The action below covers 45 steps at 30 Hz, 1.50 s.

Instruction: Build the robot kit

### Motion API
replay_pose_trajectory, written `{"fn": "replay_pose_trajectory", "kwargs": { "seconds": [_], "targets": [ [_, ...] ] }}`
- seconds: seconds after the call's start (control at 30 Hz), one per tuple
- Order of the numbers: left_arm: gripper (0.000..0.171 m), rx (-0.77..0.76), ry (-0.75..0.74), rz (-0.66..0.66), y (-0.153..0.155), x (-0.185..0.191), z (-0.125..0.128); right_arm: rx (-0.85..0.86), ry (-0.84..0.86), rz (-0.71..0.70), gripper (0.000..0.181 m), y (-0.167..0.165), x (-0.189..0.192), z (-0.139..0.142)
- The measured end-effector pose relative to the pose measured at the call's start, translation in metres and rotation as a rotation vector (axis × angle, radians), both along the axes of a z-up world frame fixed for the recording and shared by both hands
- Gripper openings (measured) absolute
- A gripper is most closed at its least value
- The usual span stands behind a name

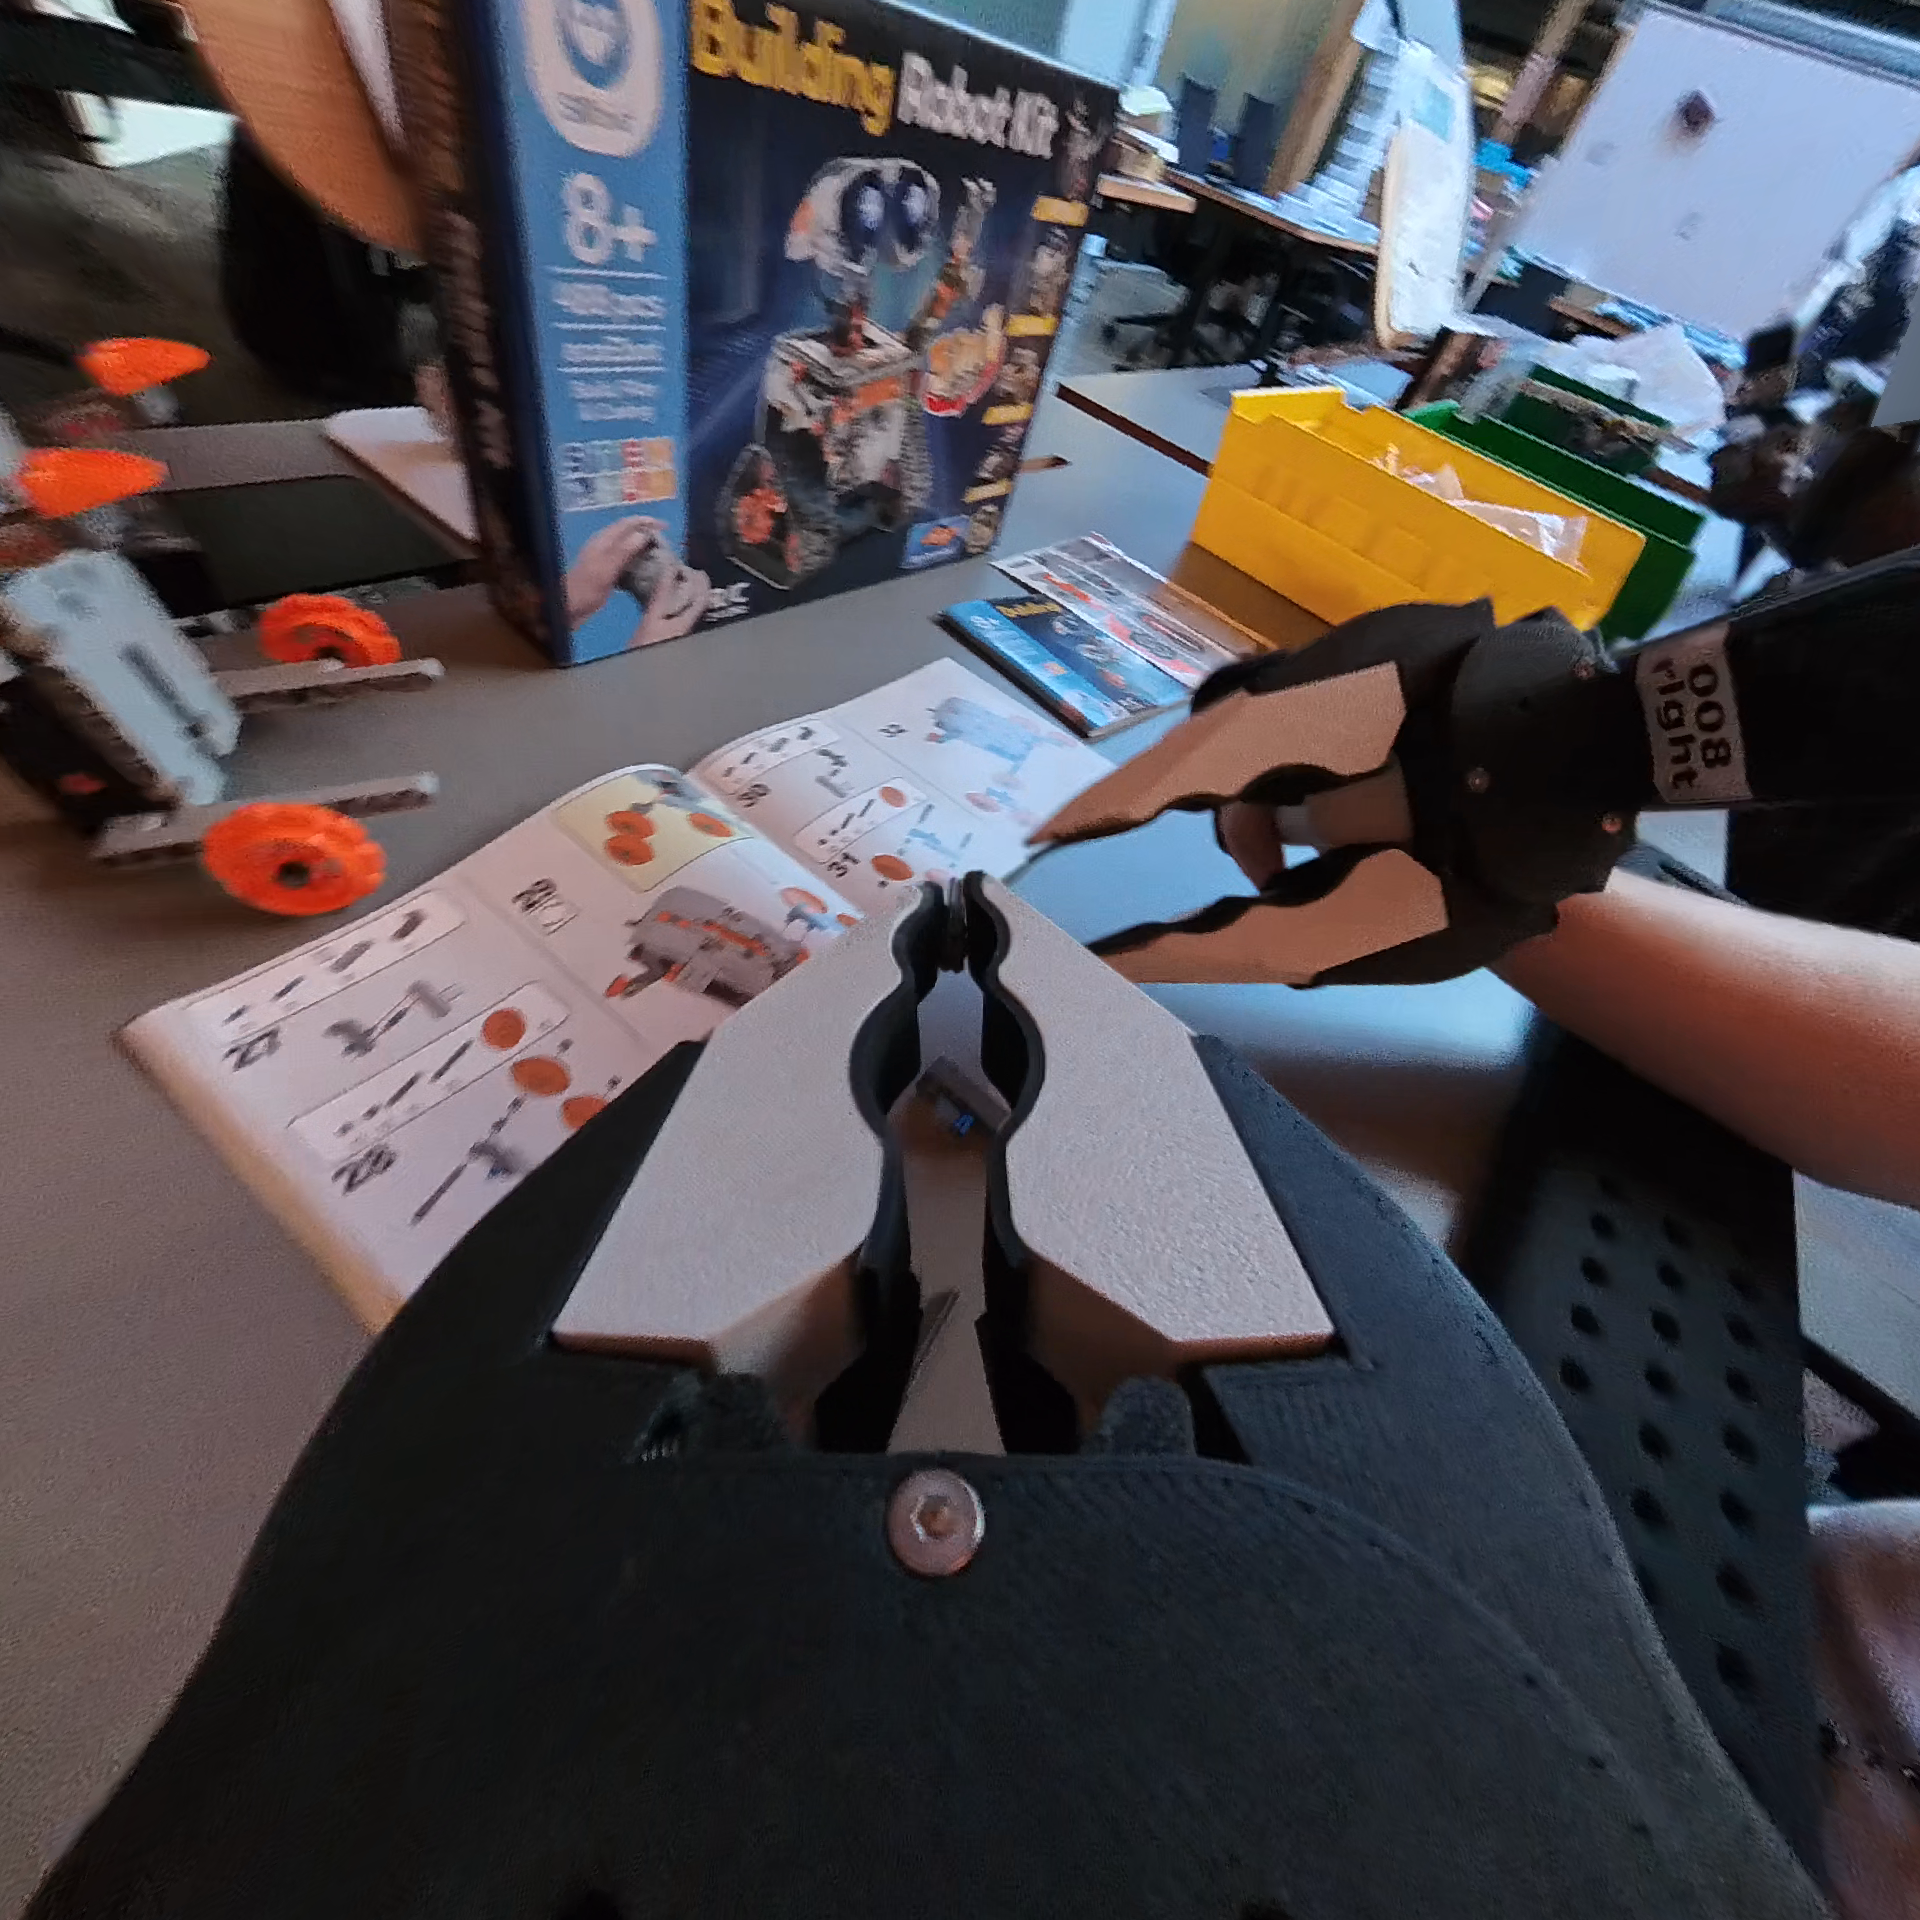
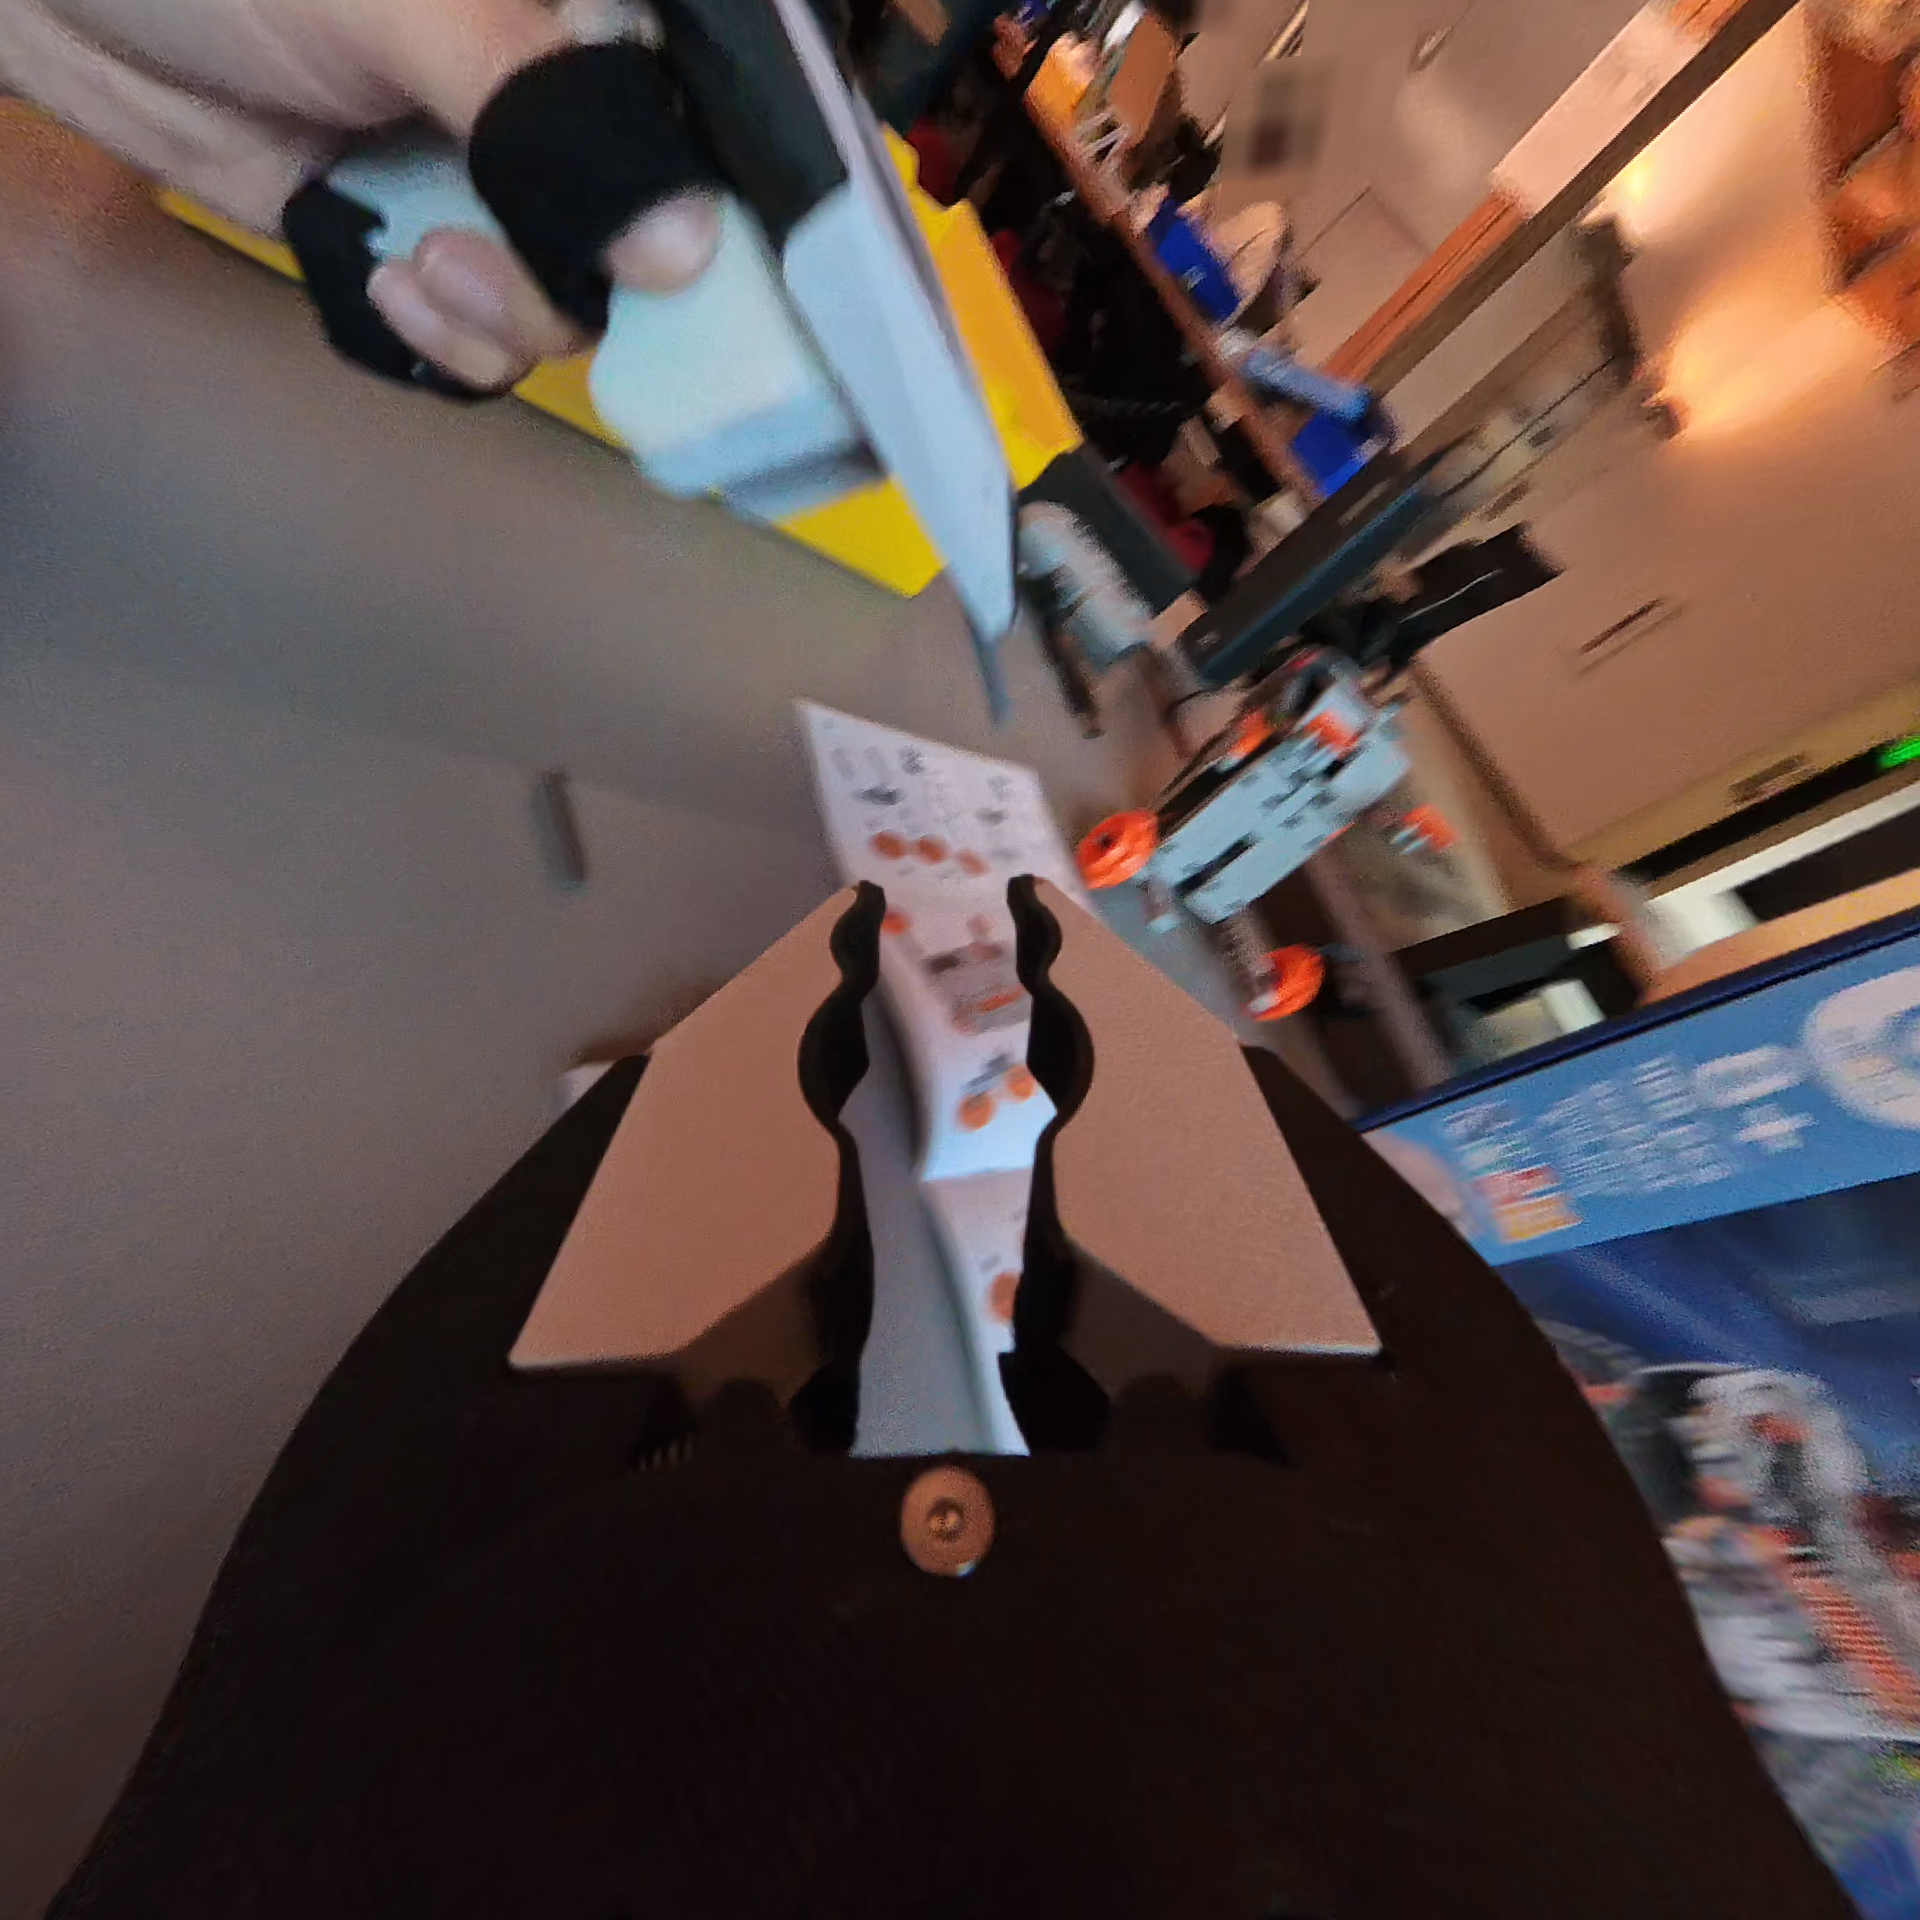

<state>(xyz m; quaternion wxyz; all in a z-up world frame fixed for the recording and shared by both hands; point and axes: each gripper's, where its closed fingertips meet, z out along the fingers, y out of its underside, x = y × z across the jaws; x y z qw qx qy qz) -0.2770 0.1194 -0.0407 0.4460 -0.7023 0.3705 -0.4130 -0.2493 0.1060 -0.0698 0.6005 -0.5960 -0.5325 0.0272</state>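
Presently, in the left wrist view, my left gripper (image 1: 954,902) has its jaws pinched together on a tiny dark piece above the open instruction booklet (image 1: 499,997) on the grey table (image 1: 156,1455), with my right gripper (image 1: 1060,894) parted at the booklet's far page edge. Seen from the right wrist view, those jaws stand narrowly apart astride the thin page; I judge it light, limp, easily torn, best taken at its edge.
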Motion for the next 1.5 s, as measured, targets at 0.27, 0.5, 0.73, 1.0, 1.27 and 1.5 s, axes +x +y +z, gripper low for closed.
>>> {"fn": "replay_pose_trajectory", "kwargs": {
  "seconds": [0.27, 0.5, 0.73, 1.0, 1.27, 1.5],
  "targets": [
    [0.001, -0.042, 0.021, 0.161, -0.024, -0.057, -0.018, -0.345, 0.094, 0.091, 0.037, -0.04, 0.017, -0.046],
    [0.001, -0.181, 0.011, 0.092, -0.039, -0.046, -0.038, -0.365, 0.088, 0.072, 0.049, -0.034, 0.004, -0.051],
    [0.001, -0.262, -0.078, -0.004, -0.057, -0.026, -0.031, -0.132, 0.134, 0.123, 0.036, -0.044, -0.043, -0.004],
    [0.001, -0.33, -0.124, -0.126, -0.082, -0.018, -0.035, -0.099, -0.01, 0.188, 0.003, -0.068, -0.059, -0.018],
    [0.012, -0.246, 0.05, -0.121, -0.095, -0.036, -0.047, -0.214, -0.127, 0.094, 0.003, -0.07, -0.034, -0.05],
    [0.024, -0.134, 0.223, -0.056, -0.086, -0.049, -0.067, -0.264, -0.088, 0.074, 0.002, -0.058, -0.037, -0.049]
  ]
}}
